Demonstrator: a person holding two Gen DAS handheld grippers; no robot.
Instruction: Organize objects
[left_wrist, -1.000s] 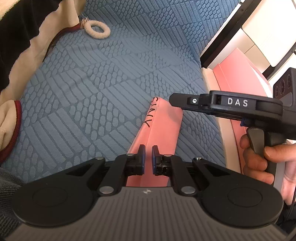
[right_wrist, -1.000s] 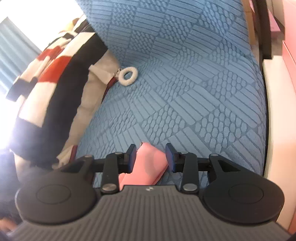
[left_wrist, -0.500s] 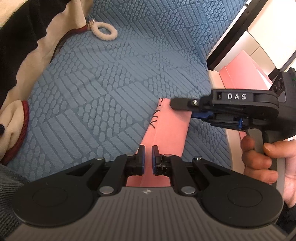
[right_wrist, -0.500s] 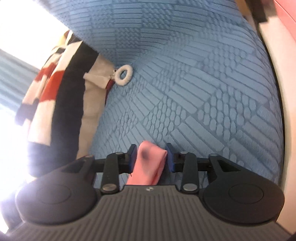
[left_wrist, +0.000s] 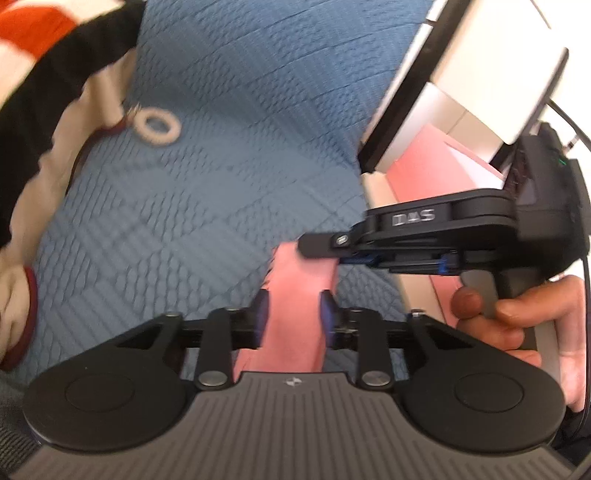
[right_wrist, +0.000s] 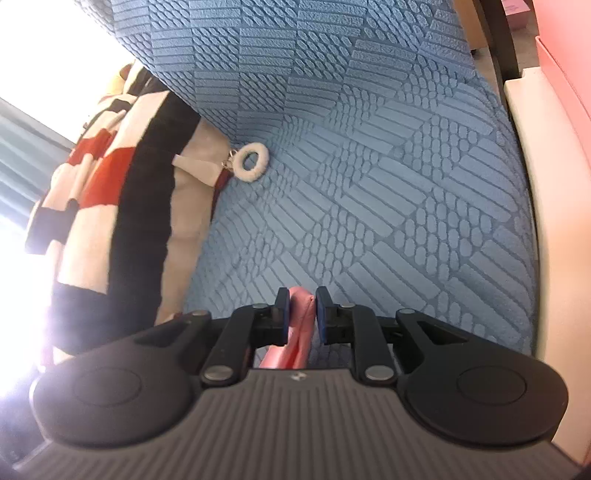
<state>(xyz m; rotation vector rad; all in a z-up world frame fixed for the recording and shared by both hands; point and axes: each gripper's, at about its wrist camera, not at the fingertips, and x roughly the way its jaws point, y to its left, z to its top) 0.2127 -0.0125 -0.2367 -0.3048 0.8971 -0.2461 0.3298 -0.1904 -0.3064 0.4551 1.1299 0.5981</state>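
A flat pink packet (left_wrist: 295, 299) lies lengthwise above the blue textured bed cover (left_wrist: 207, 192). My left gripper (left_wrist: 294, 317) is open, its fingers standing on either side of the packet's near end. My right gripper (right_wrist: 299, 314) is shut on the packet's far end (right_wrist: 301, 321), pinching it into a fold. In the left wrist view the right gripper (left_wrist: 314, 249) reaches in from the right, held by a hand (left_wrist: 517, 325), its tip over the packet.
A striped black, red and cream garment (right_wrist: 110, 206) with a white fabric ring (right_wrist: 251, 162) lies at the left of the cover. Pink and white boxes (left_wrist: 443, 162) and a dark frame stand past the bed's right edge (right_wrist: 546, 229).
My left gripper's jaws have opened from nearly shut to either side of the packet. My right gripper has closed on the packet's far end. Both views have shifted.
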